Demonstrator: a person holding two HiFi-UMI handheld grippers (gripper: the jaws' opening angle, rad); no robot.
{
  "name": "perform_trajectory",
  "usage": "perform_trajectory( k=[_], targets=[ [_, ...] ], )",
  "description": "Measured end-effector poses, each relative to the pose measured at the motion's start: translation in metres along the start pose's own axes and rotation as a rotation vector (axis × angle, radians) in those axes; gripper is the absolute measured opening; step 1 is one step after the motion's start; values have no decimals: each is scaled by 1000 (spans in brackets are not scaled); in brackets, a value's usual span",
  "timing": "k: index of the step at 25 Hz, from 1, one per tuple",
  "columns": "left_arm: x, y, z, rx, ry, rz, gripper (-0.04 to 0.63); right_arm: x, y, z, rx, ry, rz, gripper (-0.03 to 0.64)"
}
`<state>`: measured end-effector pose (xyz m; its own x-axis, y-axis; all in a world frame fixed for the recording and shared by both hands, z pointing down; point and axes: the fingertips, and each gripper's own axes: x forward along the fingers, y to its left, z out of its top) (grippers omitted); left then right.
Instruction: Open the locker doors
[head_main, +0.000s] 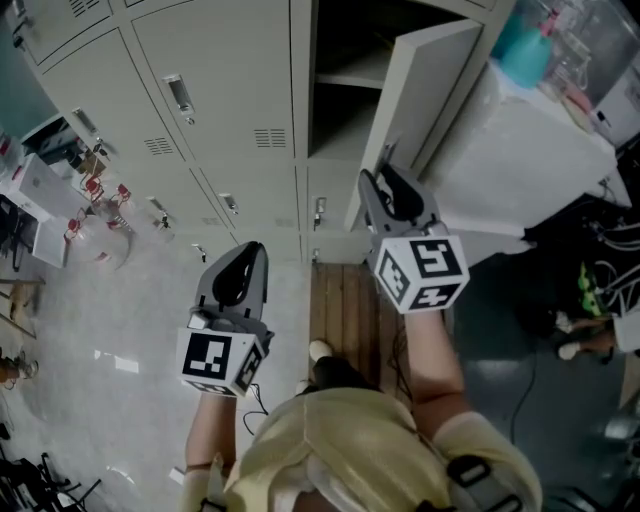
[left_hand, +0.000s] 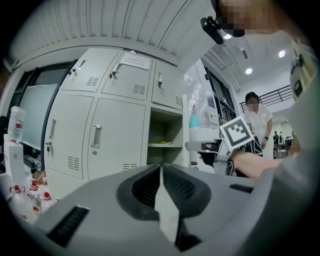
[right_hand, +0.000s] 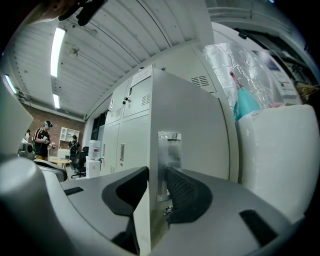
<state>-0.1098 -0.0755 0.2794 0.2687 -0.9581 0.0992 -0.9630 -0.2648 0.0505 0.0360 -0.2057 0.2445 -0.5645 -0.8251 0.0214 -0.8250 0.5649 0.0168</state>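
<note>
Head view: one locker door (head_main: 425, 90) on the right of the bank stands swung out. The right gripper (head_main: 392, 178) is at its free edge. The left gripper (head_main: 245, 262) hangs clear below the closed doors (head_main: 215, 90). The open door lies close to a white block (head_main: 520, 150) that carries a teal bottle (head_main: 525, 50). Risk: swinging it further could knock the block and topple the bottle.

Left gripper view: the left gripper (left_hand: 161, 172) has its jaws together with nothing between them. They would have to part before taking any handle on the closed doors (left_hand: 117, 145), or they would only bump it. Red-capped bottles (left_hand: 32, 195) stand low at the left, so a low reach could strike them.

Right gripper view: the right gripper (right_hand: 157, 185) straddles the locker door (right_hand: 195, 140). Its jaws appear to bear on both faces, one on the handle plate (right_hand: 169, 160). Risk: the hold is on smooth metal near the edge, so a sideways pull could slip off or twist the door.
</note>
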Motion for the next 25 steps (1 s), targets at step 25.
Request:
perform_trajectory(
  k=[25],
  targets=[
    [13, -45, -5, 14, -21, -146, 18, -118, -78, -6, -35, 15, -291, 94]
  ],
)
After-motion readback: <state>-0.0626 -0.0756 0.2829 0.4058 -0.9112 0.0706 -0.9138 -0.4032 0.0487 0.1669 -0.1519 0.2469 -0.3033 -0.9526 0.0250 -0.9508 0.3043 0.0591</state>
